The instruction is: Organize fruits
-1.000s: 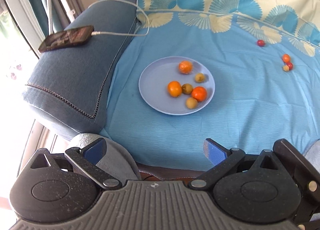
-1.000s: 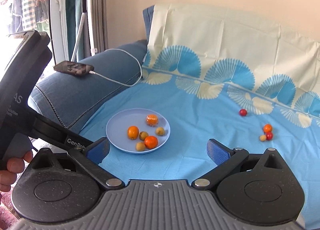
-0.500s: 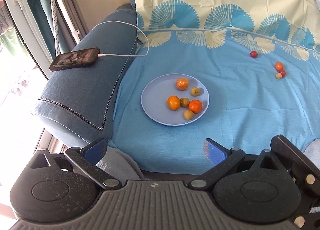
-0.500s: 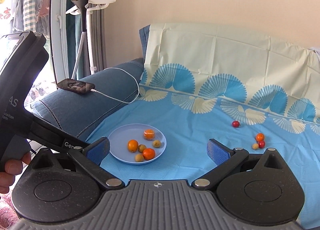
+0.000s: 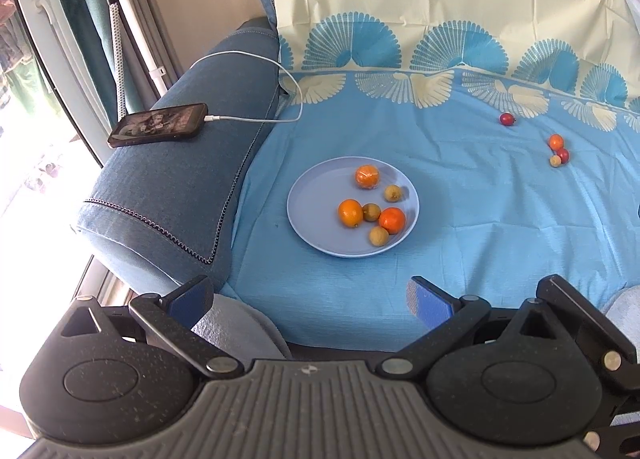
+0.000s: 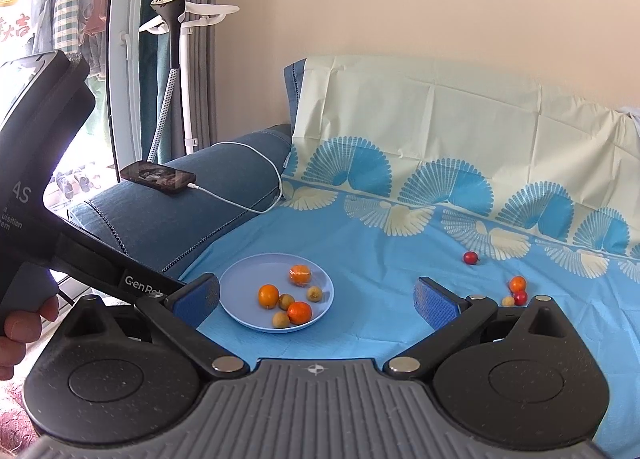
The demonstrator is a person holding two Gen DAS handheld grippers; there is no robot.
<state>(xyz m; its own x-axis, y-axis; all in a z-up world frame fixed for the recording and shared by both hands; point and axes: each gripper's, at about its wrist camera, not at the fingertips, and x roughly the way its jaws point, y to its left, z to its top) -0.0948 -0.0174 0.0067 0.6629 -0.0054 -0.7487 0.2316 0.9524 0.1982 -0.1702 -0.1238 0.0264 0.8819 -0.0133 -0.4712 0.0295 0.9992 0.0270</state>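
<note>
While both grippers, left (image 5: 308, 297) and right (image 6: 316, 297), gape wide and empty, six round fruits sit on the plate (image 5: 316, 195). The fruits' roundness shows no long axis. Four loose fruits (image 5: 556, 149) lie well apart from the plate.

Both views are bright with daylight. Light enters from the window (image 6: 60, 59) at left; its lower panes are blown out to white in the left wrist view, with detail lost there. Glare sheens the phone (image 5: 160, 130) screen. Shadows are soft and short: the fruit on the plate (image 5: 316, 195) throws faint shadows toward the right. Focus is sharp across the blue cloth (image 5: 460, 199) and fruit. Fisheye distortion bends the window frame and wall lines near the edges; corners vignette to black. No motion blur noted.
</note>
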